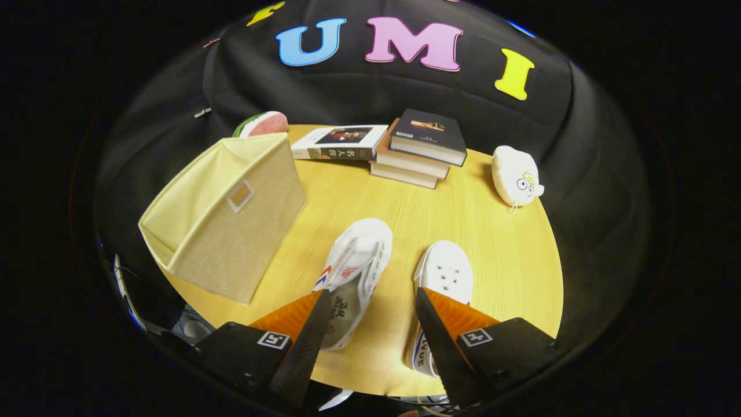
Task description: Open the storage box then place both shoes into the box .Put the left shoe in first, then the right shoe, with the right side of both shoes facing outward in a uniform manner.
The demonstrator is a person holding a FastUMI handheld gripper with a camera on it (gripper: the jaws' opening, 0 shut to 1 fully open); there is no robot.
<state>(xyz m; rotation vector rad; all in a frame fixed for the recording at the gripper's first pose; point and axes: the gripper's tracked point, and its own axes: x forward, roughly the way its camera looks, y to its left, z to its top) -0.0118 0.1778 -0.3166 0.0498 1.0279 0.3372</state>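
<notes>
High on tongs (367,301) — facing down, table (509,255)

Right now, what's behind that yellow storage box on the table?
Behind the storage box a watermelon-slice toy peeks over its top edge; the box covers the rest of it. The open gripper hovers over the two shoes, holding nothing.

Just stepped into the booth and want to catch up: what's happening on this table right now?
A hand-held gripper hovers over a round wooden table, fingers open and holding nothing. Two white shoes lie just ahead of the fingers: the left shoe and the right shoe. The beige storage box sits off to the left, not yet opened. Beyond are stacked books and a white plush toy.
</notes>
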